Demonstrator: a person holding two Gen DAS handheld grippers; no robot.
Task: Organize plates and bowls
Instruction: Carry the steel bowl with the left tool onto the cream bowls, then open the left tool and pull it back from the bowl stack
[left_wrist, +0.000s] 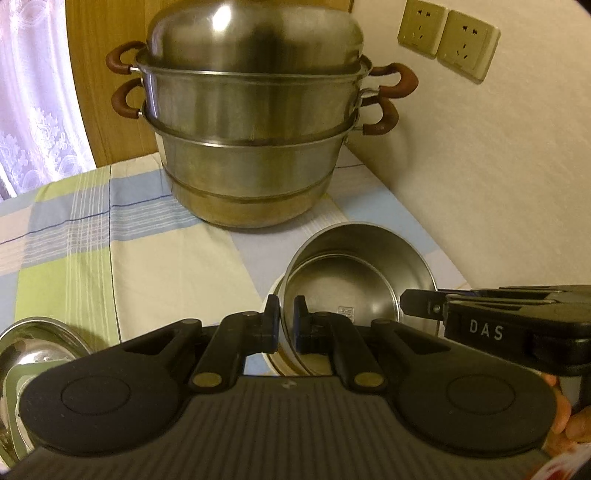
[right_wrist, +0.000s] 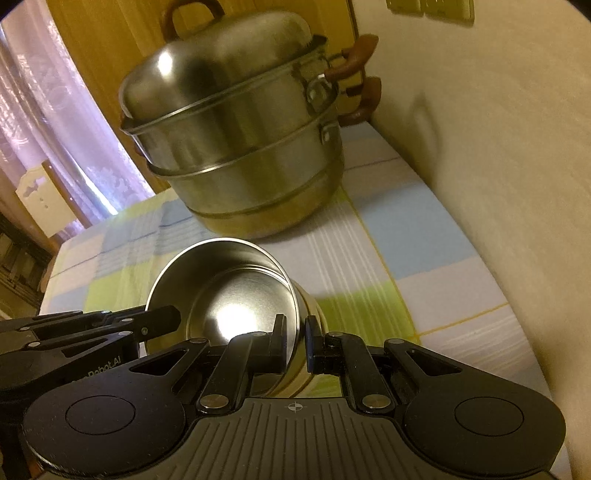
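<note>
**A:** What do I hold now?

**B:** A round stainless steel bowl (left_wrist: 354, 280), smooth and shiny inside, tilted toward the cameras. My left gripper (left_wrist: 286, 325) has its two black fingers closed on the bowl's rim, one inside and one outside. My right gripper (right_wrist: 295, 341) clamps the rim on the other side in the same way. Under the bowl I see something pale, maybe a second dish, but I cannot tell.

**A:** And behind it?

**B:** A big steel steamer pot (left_wrist: 251, 122) in tiers with a domed lid and brown curved handles. It stands on the checked tablecloth (left_wrist: 92, 229), which is soft cotton with green, blue and cream squares.

**A:** The room?

**B:** A cream wall with two beige wall sockets (left_wrist: 448, 40), a wooden panel (left_wrist: 107, 110) and a lace curtain (left_wrist: 33, 103).

**A:** Something unclear?

**B:** A shiny steel plate (left_wrist: 33, 350) at the bottom left of the left view is half cut off, and the right view is a little blurred.
</note>
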